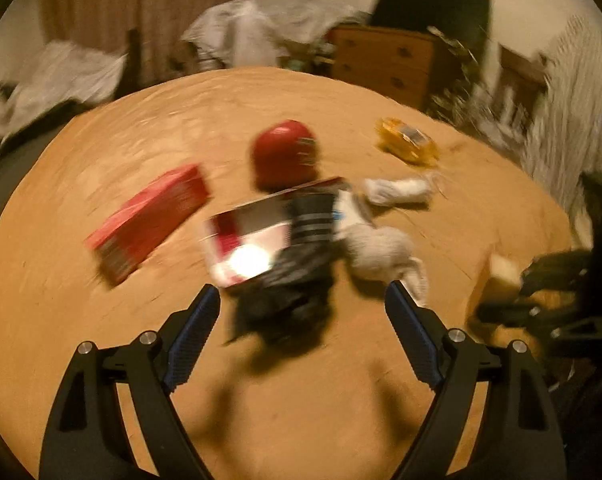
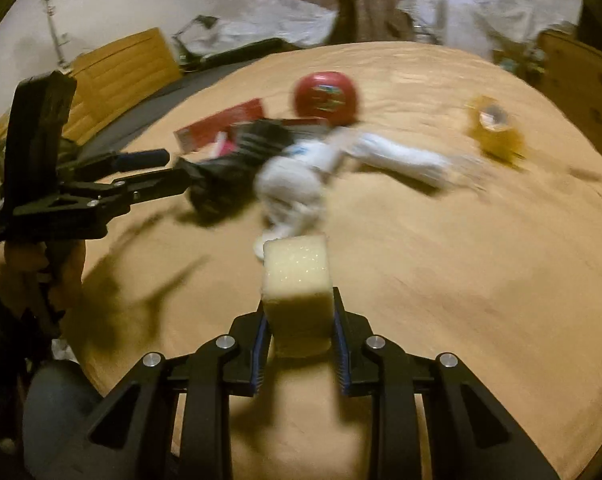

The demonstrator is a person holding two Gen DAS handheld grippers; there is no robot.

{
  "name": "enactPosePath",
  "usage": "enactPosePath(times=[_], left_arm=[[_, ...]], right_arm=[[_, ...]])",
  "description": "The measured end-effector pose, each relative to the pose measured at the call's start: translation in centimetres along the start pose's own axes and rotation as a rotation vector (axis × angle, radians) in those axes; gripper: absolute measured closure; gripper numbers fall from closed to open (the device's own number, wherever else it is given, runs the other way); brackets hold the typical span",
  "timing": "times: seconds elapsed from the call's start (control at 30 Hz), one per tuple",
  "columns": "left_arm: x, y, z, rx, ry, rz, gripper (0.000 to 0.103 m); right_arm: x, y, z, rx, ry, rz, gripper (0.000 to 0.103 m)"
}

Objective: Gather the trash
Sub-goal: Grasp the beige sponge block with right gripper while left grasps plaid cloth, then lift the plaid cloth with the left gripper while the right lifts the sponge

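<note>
The right gripper [image 2: 299, 320] is clenched on a pale foam block [image 2: 297, 292]; the pads press its two sides and the block stands up between them, lifted over the tan bedspread [image 2: 481, 280]. The left gripper [image 1: 301, 320] is released, its jaws wide apart, and nothing is between them. It hangs just above a black bag [image 1: 289, 292] which lies on the bedspread.

The trash is gathered in the middle of the bed. A red box [image 1: 149, 220] lies at the left of the heap, apart from it. An open red-and-white carton [image 1: 249, 240] touches the black bag. A red round lid [image 1: 285, 156] lies behind them. A white wrapper [image 1: 381, 248] lies to the right of the bag, touching it, and a yellow packet [image 1: 407, 144] lies well apart, near the far right edge of the bed.

In front of both grippers the bedspread is bare, so there is open room near the person. The far edge of the bed is close to a wooden dresser [image 1: 385, 60] and to white cloth piles [image 1: 257, 28]. The pictures are blurred, so small details I cannot tell.
</note>
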State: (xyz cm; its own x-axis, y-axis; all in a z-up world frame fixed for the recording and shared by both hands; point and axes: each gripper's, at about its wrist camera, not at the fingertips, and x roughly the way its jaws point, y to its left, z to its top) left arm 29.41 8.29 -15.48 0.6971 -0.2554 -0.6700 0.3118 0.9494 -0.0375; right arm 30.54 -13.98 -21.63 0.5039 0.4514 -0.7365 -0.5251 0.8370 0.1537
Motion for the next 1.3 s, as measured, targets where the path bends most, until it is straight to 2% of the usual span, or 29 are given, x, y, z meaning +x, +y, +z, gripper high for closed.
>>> enactPosePath(times=[0.1,0.27,0.33,0.57,0.6,0.63,0.73,0.8,0.87,1.03,1.13,1.3], left_arm=[[2.5,-0.7,0.7,0.015,0.050,0.011,0.022],[4.0,-1.1,0.1,0.021,0.099,0.038,0.048],[4.1,-1.1,-0.3,0.018,0.102,0.057,0.053],[3.1,-0.8,-1.0,-0.023,0.092,0.073,0.059],[3.0,-0.9,-1.0,-0.034,0.093,0.075,0.059],[2.8,-0.8,-1.2,-0.049,0.096,0.075,0.059],[2.5,-0.9,-1.6,-0.074,0.107,0.070,0.059],[2.6,-1.0,-1.6,-0.080,0.110,0.080,0.059],[2.8,-0.9,-1.4,-0.095,0.118,0.078,0.055],[3.9,-1.2,-1.3,-0.093,0.133,0.109,0.052],[3.9,-1.5,-1.4,-0.089,0.126,0.116,0.053],[2.7,-1.8,-1.7,-0.123,0.090,0.132,0.059]], right_arm=[[-0.5,-1.1,-0.7,0.004,0.020,-0.015,0.075],[0.6,-0.6,-0.3,-0.028,0.043,-0.031,0.075],[1.1,-0.5,-0.2,-0.032,0.045,-0.038,0.075],[2.2,-0.6,0.2,-0.015,0.031,-0.047,0.074],[2.1,-0.6,0.2,-0.017,0.028,-0.050,0.073],[2.1,-0.5,0.3,-0.018,0.025,-0.052,0.063],[2.3,0.0,0.5,-0.036,0.024,-0.033,0.049],[2.4,0.4,0.8,-0.051,0.011,-0.050,0.049],[2.6,0.4,1.0,-0.047,-0.002,-0.062,0.049],[3.1,0.4,1.3,-0.044,-0.017,-0.100,0.062],[3.1,0.3,1.0,-0.044,-0.032,-0.130,0.073],[2.6,0.1,0.9,-0.029,-0.056,-0.144,0.075]])
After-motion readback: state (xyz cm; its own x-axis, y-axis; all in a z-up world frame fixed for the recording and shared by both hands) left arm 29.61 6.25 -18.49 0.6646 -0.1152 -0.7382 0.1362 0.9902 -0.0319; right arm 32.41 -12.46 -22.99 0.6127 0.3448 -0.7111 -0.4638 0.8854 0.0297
